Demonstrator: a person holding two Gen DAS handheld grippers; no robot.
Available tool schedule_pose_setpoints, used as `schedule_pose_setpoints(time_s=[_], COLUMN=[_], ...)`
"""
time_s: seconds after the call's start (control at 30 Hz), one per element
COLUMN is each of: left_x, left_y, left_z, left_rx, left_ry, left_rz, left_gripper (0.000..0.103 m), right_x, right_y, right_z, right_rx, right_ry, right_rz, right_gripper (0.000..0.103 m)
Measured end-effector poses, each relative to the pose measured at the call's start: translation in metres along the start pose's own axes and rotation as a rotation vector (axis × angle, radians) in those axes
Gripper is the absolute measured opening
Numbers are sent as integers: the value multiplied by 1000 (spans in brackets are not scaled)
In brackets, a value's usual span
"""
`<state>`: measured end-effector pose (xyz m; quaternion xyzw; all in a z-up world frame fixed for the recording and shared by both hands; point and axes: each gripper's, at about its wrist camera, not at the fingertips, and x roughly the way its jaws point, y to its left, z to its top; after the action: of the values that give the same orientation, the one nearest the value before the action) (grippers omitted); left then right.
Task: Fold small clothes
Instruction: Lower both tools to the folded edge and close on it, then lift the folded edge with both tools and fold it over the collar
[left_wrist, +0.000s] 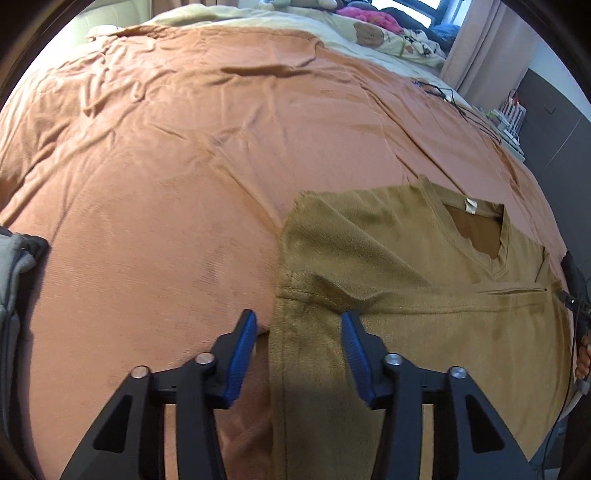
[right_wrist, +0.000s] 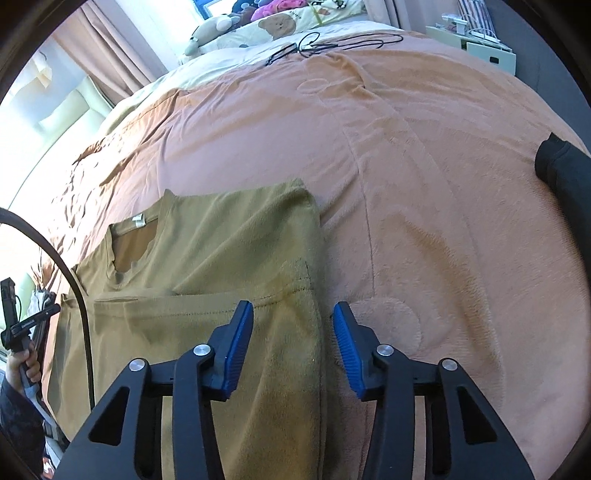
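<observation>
A mustard-brown T-shirt (left_wrist: 406, 295) lies flat on the orange blanket, neck opening and white label away from me, both sleeves folded inward. In the left wrist view my left gripper (left_wrist: 299, 319) hovers over the shirt's left folded edge; that edge runs between the blue pads (left_wrist: 243, 354), which stand apart and do not press the cloth. In the right wrist view the same shirt (right_wrist: 221, 251) lies at lower left. My right gripper (right_wrist: 293, 310) straddles its right folded edge in the same way, jaws apart, one pad over the shirt and one over the blanket.
The orange blanket (left_wrist: 166, 166) covers the bed. Black cables (right_wrist: 321, 46) lie near the far side, by plush toys and patterned bedding. A black garment (right_wrist: 565, 170) rests at the right edge, a grey cloth (left_wrist: 14, 258) at the left. A hand (right_wrist: 26, 362) holds the other gripper's handle.
</observation>
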<state>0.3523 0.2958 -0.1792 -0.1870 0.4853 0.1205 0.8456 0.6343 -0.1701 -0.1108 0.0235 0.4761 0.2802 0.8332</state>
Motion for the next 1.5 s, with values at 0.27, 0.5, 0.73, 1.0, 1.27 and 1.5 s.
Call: schedule_pose_setpoints(time_s=[0.27, 0.5, 0.73, 1.0, 1.27, 1.5], left_x=[12, 0, -14, -38, -72, -87], left_y=[9, 11, 8, 7, 4, -8], left_z=[2, -1, 0, 0, 15, 44], left_rx=[-50, -55, -68, -86, -95, -64], left_ry=[7, -36, -68, -117, -196, -245], left_rz=[-28, -35, -43, -37, -27, -24], left_gripper=[21, 12, 7, 3, 3, 3], right_x=[7, 8, -12, -45, -77, -90], right_y=[9, 12, 11, 22, 34, 33], right_z=[4, 2, -1, -9, -7, 3], right_rx=[-11, -16, -34, -58, -79, -78], right_ry=[4, 1, -50, -143, -235, -282], right_rz=[-5, -7, -47, -47, -28, -22], right_gripper=[37, 21, 3, 1, 1, 1])
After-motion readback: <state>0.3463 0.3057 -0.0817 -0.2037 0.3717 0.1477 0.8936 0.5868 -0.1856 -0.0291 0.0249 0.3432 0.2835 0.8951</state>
